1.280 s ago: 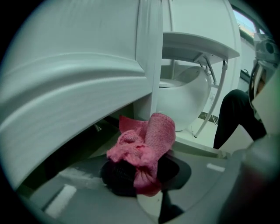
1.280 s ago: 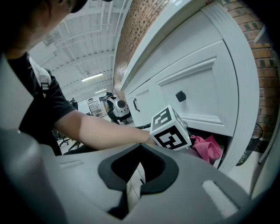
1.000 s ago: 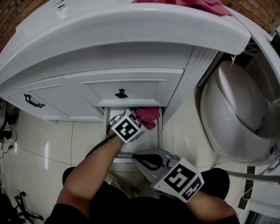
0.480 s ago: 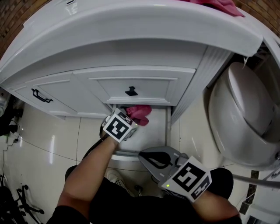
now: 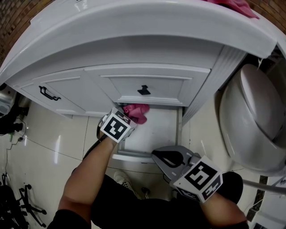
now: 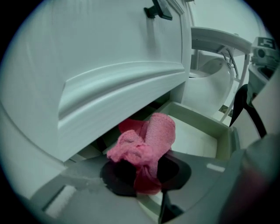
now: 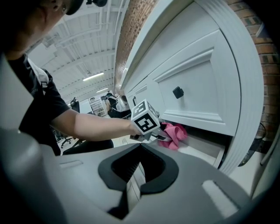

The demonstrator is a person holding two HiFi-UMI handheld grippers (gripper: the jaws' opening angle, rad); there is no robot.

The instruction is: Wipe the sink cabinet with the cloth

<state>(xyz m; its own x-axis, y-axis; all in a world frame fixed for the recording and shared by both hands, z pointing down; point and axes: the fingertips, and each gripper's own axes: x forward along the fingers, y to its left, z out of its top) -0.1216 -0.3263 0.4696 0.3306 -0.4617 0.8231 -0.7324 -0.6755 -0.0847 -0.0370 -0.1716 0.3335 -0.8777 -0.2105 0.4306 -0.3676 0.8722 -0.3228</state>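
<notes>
The white sink cabinet has its low bottom drawer pulled out. My left gripper is shut on a bunched pink cloth, which is pressed at the drawer's back left, just under the knobbed drawer front. In the left gripper view the cloth bulges out past the left gripper beneath that front's lower edge. My right gripper hangs in front of the drawer, shut and holding nothing. The right gripper view shows the right gripper pointing at the left gripper and the cloth.
A white toilet stands close on the right of the cabinet. A second pink cloth lies on the countertop. The left cabinet door has a black handle. Tiled floor and black cables lie to the left.
My left gripper has slid the pink cloth leftward along the back of the open drawer, from right of the knob to left of it. The right gripper has held its place.
</notes>
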